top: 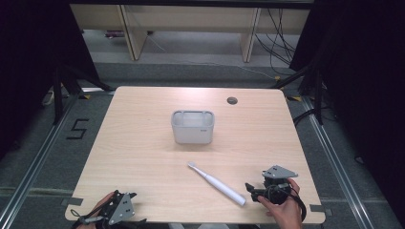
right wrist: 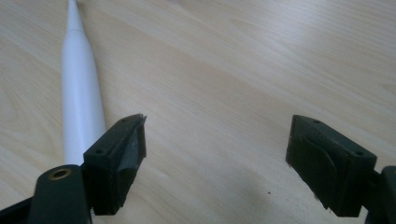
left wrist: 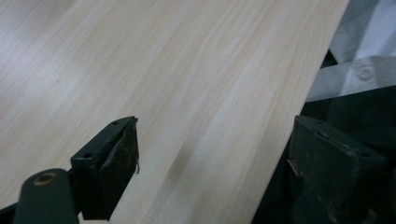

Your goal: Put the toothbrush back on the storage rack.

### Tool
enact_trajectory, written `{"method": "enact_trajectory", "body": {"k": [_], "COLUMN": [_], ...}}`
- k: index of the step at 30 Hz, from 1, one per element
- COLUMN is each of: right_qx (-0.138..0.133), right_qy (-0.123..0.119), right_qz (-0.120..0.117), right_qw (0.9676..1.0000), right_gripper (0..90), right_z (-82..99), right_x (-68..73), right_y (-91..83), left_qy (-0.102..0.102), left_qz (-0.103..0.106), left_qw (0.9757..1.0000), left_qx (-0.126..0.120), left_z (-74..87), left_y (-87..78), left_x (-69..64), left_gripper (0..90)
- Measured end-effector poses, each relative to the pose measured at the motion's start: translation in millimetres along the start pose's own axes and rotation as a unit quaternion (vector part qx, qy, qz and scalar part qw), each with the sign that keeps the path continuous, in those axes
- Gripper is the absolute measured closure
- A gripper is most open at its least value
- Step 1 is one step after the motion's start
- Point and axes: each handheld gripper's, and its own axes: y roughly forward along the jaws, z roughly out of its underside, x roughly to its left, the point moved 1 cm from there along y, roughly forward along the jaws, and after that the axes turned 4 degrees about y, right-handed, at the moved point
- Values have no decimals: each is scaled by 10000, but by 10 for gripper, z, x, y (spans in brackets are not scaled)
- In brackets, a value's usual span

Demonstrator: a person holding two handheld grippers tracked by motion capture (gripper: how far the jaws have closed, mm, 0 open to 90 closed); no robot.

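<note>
Our right gripper (top: 253, 190) sits low over the desk (top: 143, 143) with its jaws wide apart, holding nothing. We see one white toothbrush (top: 217, 183) lying flat just to its left, close to the left jaw, brush end pointing away toward one grey bin (top: 192, 127) in the middle. Our left gripper (top: 125, 196) rests at the near left edge, well apart from the toothbrush, its jaws wide apart too.
</note>
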Motion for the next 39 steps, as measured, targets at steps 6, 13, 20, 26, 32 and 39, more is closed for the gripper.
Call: {"method": "enact_trajectory", "body": {"k": [6, 13, 20, 26, 32, 39], "right_qx": [33, 130, 167, 249, 348, 529], "right_qy": [-143, -20, -90, -159, -327, -693], "right_qz": [-47, -39, -73, -125, -213, -414], "right_qw": [9999, 9999, 9998, 9995, 9986, 9953], "right_gripper": [200, 202, 205, 210, 212, 273], "right_z": [-6, -13, -67, -106, -171, -287], "right_x": [-14, 21, 61, 96, 179, 261], "right_y": [21, 16, -13, -13, 43, 46], "left_qy": [-77, -320, -308, -343, -370, -390], "left_qz": [-95, -3, -172, -134, -110, -104], "left_qw": [9999, 9989, 9988, 9988, 9986, 9984], "left_qx": [-109, -337, -333, -317, -374, -405], "left_z": [4, 0, 8, -1, -2, 2], "left_y": [26, 17, 0, -9, -5, 6], "left_x": [-18, -11, 27, 15, 7, 7], "left_gripper": [157, 156, 154, 154, 154, 154]}}
